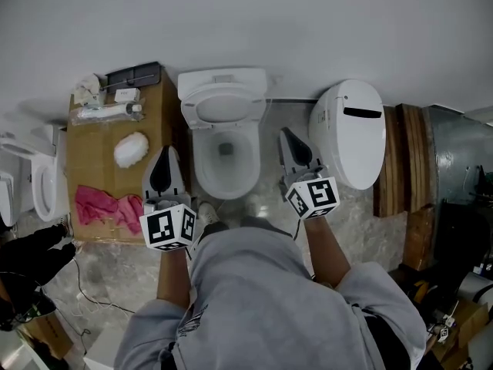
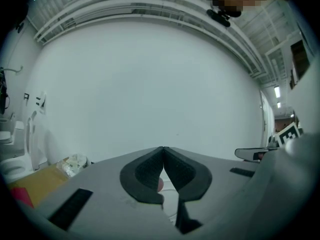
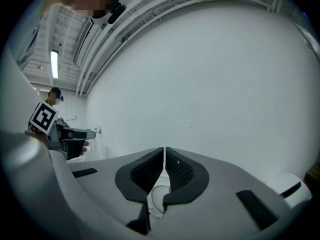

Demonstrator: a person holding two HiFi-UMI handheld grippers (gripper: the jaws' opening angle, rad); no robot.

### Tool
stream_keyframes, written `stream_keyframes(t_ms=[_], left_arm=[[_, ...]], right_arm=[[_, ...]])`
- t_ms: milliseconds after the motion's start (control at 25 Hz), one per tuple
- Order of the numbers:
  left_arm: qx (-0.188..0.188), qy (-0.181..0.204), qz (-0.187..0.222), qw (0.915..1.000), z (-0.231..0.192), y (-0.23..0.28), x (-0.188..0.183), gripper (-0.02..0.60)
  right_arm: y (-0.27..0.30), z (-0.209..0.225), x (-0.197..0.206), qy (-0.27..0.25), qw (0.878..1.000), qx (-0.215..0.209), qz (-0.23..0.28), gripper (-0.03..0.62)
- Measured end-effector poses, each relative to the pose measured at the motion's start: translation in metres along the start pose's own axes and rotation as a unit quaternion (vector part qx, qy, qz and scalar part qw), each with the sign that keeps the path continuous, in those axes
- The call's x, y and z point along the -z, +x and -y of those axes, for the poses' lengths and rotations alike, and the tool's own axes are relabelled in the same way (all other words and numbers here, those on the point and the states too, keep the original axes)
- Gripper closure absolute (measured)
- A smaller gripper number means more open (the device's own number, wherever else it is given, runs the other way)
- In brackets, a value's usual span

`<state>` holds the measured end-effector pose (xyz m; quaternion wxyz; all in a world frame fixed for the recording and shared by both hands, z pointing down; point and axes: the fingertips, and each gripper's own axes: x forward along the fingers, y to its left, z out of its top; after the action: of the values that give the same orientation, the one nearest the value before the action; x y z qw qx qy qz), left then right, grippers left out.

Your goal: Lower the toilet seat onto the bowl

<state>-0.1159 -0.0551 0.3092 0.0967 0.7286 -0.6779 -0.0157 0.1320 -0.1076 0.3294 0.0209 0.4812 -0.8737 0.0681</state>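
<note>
Fingers (image 1: pixel 160 174) of the left gripper (image 1: pixel 167 151) and the right gripper (image 1: pixel 286 132) are pressed together, empty. Both point toward the wall (image 1: pixel 323 21) and flank the bowl (image 1: pixel 226 160). The toilet seat (image 1: pixel 223 108) stands raised against the tank (image 1: pixel 222 78). Left gripper view: pads (image 2: pixel 145 171) meet, grasping nothing. Right gripper view: pads (image 3: pixel 181 170) likewise clenched on nothing.

Workshop-like test space: several toilets (image 1: pixel 204 168) along bare white wall (image 1: pixel 308 21), cardboard box (image 1: pixel 96 149), industrial ceiling (image 2: pixel 150 4)

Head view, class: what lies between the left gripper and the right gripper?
The toilet bowl, with its seat raised at the back, stands between the left gripper and the right gripper. The head view shows it.
</note>
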Motion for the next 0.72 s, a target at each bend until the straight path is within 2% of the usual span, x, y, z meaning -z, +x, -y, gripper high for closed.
stream_keyframes(t_ms=[320,440,720], left_arm=[[0.006,-0.010,-0.007,0.9999,-0.020,0.020,0.005,0.581],[0.007,-0.010,-0.011,0.9999,-0.024,0.025,0.008,0.581],[0.001,-0.017,-0.017,0.9997,-0.033,0.031,0.017,0.581]], right_arm=[[0.046,0.004,0.018,-0.026,0.999,-0.007,-0.028,0.594],[0.061,0.006,0.027,-0.040,0.998,-0.015,-0.043,0.543],[0.090,0.015,0.050,-0.071,0.994,-0.027,-0.073,0.539]])
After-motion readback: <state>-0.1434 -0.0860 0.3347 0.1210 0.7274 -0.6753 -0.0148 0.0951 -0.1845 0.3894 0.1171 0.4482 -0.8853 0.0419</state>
